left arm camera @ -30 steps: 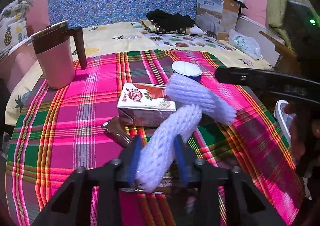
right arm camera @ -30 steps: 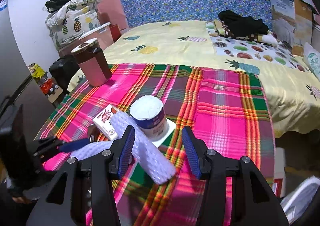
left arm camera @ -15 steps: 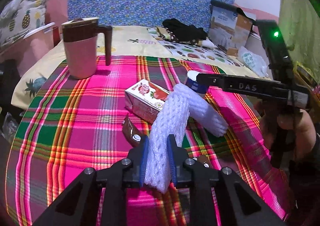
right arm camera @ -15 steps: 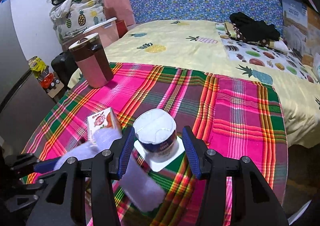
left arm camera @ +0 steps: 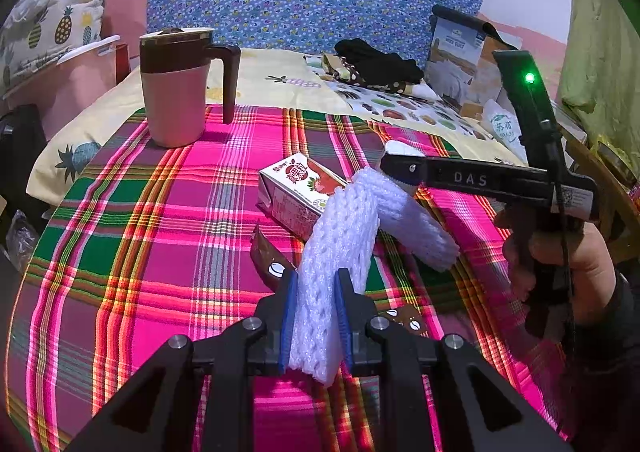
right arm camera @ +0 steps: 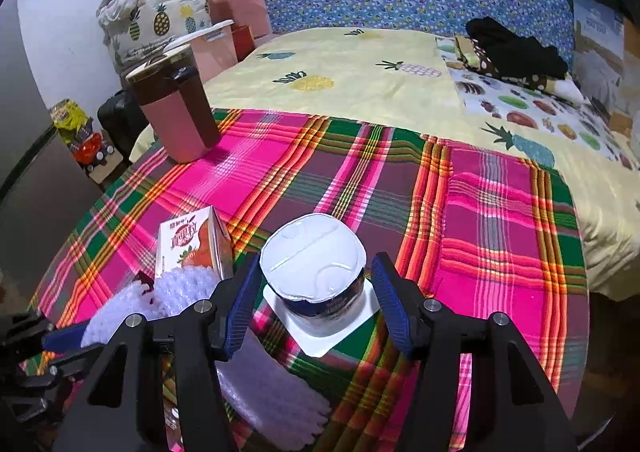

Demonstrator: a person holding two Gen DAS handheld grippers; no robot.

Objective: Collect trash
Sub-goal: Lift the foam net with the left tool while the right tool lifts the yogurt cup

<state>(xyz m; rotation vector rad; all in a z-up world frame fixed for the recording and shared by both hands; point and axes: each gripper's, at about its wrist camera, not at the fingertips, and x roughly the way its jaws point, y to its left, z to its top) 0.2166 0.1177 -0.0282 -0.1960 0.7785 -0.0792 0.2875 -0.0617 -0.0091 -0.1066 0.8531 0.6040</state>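
While its blue pads press into both sides of a white foam net sleeve (left arm camera: 340, 252), the left tool (left arm camera: 316, 316) holds that sleeve pinched narrow near the front edge of the tabletop (left arm camera: 120, 252), which wears a pink, green and orange plaid cloth. The sleeve bends up and over, its far limb draped down toward the right. The right tool (right arm camera: 316, 304) straddles an upside-down yogurt cup (right arm camera: 316, 268) with a white base and dark band; its jaws are opening, the cup sits between them, and a gap shows on each side, so neither pad presses it. The cup's square white lid flange lies flat on the cloth. A hand (left arm camera: 560, 256) grips that tool's handle at the right. Just under the sleeve lies a brown wrapper (left arm camera: 272, 260). Behind it, near the middle of the tabletop, a strawberry milk carton (left arm camera: 300, 192) lies on its side, touching the sleeve. At the far left corner stands a pink mug (left arm camera: 176, 88) with a brown lid and handle. Beyond is a bed (right arm camera: 340, 72) with a pineapple-print sheet.
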